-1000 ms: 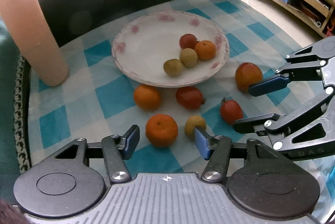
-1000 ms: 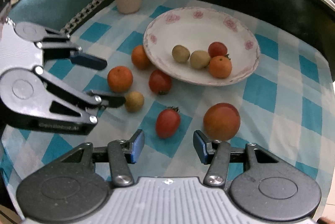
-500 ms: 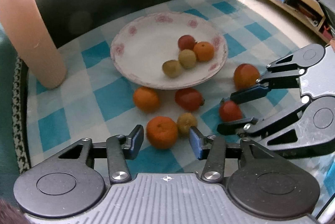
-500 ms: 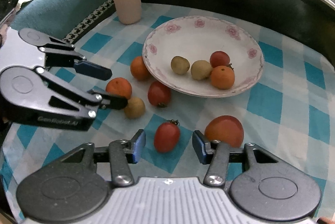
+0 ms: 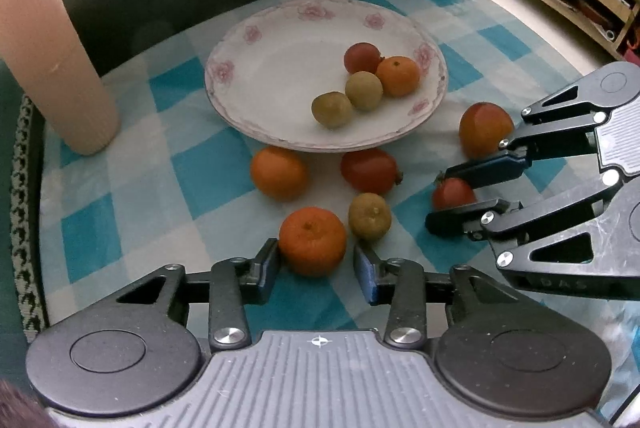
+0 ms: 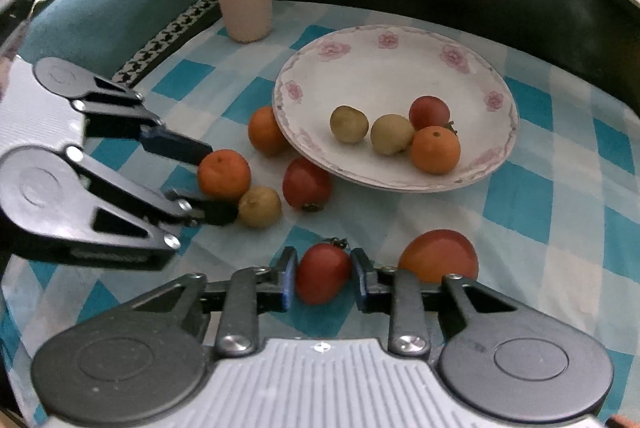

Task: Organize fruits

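- The left gripper (image 5: pixel 316 270) has just been closing its jaws around a mandarin (image 5: pixel 312 242). A second ago they stood wide on either side of it. Now the left pad touches the fruit, while the right pad stands just clear, so no full grip shows.
- The right gripper (image 6: pixel 323 278) has likewise been closing. Its jaws, apart a second ago, now press on both sides of a small red tomato (image 6: pixel 322 278) on the checked cloth (image 6: pixel 540 196).
- Just beside the mandarin lies a yellow-green fruit (image 5: pixel 369 216), close to the left gripper's right finger.
- A large orange-red tomato (image 6: pixel 438 255) sits just right of the gripped one, behind the right gripper's finger.
- Farther on, another mandarin (image 5: pixel 279 172) and a red tomato (image 5: pixel 369 171) lie against the rim of the flowered plate (image 5: pixel 256 84).
- The plate holds four fruits.
- A pink cylinder (image 5: pixel 48 68) stands at the far left.
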